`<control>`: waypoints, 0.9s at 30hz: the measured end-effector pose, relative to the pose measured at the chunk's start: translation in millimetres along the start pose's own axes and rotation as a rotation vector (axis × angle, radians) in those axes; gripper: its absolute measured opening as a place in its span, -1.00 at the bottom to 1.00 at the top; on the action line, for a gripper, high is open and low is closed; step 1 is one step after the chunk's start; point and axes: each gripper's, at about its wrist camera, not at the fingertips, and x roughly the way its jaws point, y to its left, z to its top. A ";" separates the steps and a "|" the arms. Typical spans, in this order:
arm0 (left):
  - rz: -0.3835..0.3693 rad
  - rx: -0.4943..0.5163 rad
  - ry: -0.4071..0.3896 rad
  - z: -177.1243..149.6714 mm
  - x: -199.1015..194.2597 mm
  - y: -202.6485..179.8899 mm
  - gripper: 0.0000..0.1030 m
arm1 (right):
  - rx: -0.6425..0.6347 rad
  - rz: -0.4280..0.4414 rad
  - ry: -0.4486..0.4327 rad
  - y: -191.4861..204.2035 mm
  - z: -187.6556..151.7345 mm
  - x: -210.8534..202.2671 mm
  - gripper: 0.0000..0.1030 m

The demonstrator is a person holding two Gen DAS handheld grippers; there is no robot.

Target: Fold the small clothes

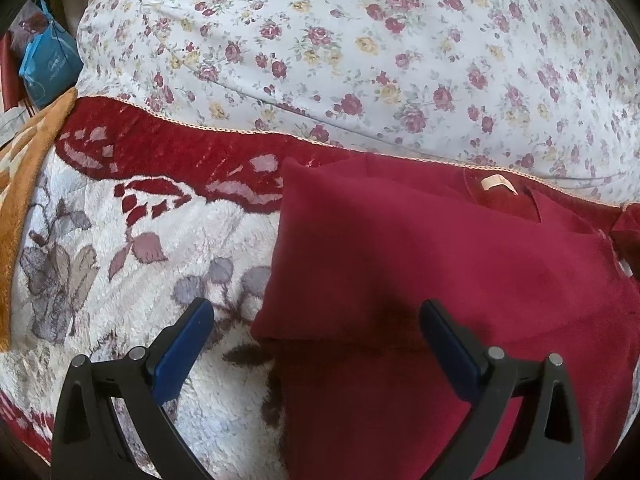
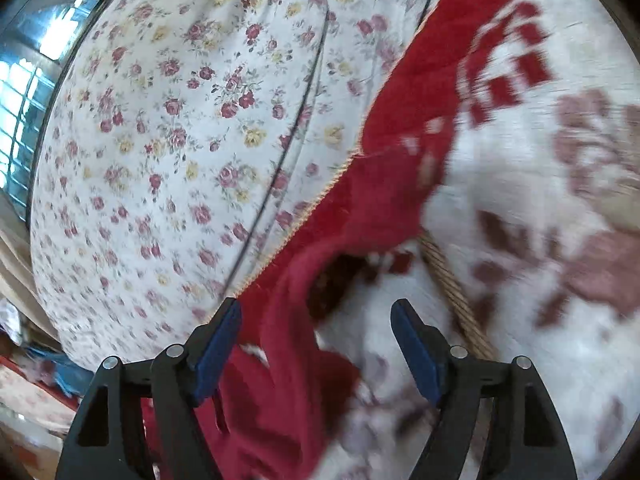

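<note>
A dark red garment (image 1: 420,264) lies on a plush red-and-white blanket (image 1: 140,280), its left side folded over, a pale neck label (image 1: 496,184) near its far edge. My left gripper (image 1: 316,316) is open and empty, hovering over the garment's left folded edge. In the right wrist view, a bunched part of the red garment (image 2: 288,320) lies between and below the fingers of my right gripper (image 2: 316,316), which is open. This view is blurred.
A white floral quilt (image 1: 360,48) lies beyond the blanket. An orange blanket edge (image 1: 24,184) and a blue bag (image 1: 48,64) are at the left. A tan braided cord (image 2: 452,292) lies on the blanket. A window (image 2: 24,92) is at the left.
</note>
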 end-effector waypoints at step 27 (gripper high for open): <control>-0.041 -0.107 -0.073 12.7 -24.4 26.6 0.98 | -0.558 0.154 -0.039 181.3 -56.6 -36.8 -0.80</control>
